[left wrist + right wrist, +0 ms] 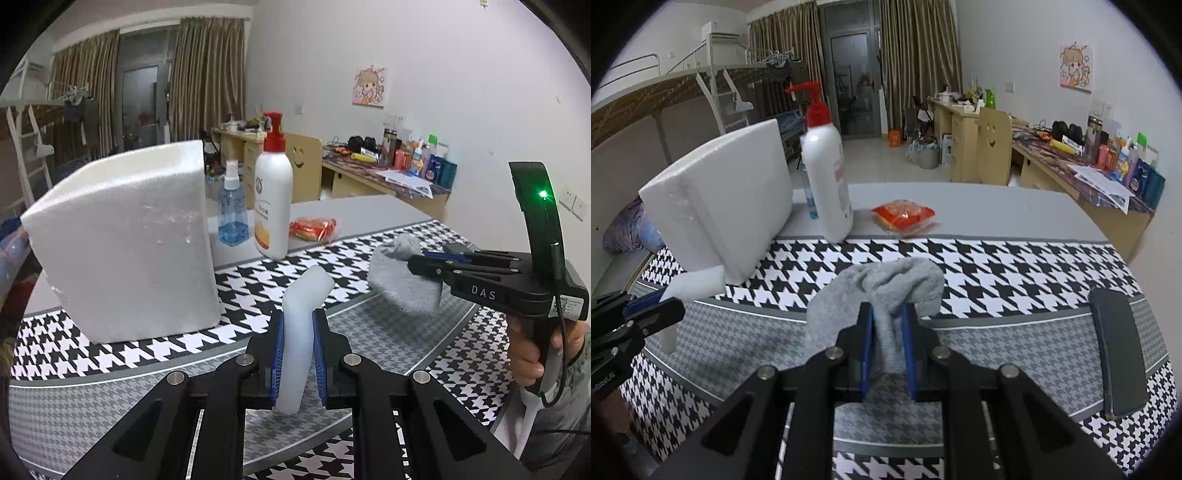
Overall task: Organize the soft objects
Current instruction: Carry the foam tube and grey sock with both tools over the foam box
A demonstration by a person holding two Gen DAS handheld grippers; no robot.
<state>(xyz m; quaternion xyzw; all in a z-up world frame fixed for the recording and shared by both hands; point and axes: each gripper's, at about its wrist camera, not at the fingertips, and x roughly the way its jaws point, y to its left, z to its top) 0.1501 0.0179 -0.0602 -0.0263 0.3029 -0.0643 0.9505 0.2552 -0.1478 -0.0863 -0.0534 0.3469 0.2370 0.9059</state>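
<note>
Fingers are squeezing both softies: left gripper (298,354) pinching bendy sponge strip (300,332) mid-length, right gripper (888,350) bunching floppy grey sock (886,291), foam box (125,240) at 10 o'clock.

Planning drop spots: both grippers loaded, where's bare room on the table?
Free: patterned cloth between snack packet and dark phone; plain grey tabletop right of the packet. Crowded: far left, where foam block, lotion bottle and spray bottle cluster. Left gripper holds a sponge strip, right gripper a grey sock.

Left claw (299,328) grips a white sponge strip (301,317) above the houndstooth mat (369,254).
</note>
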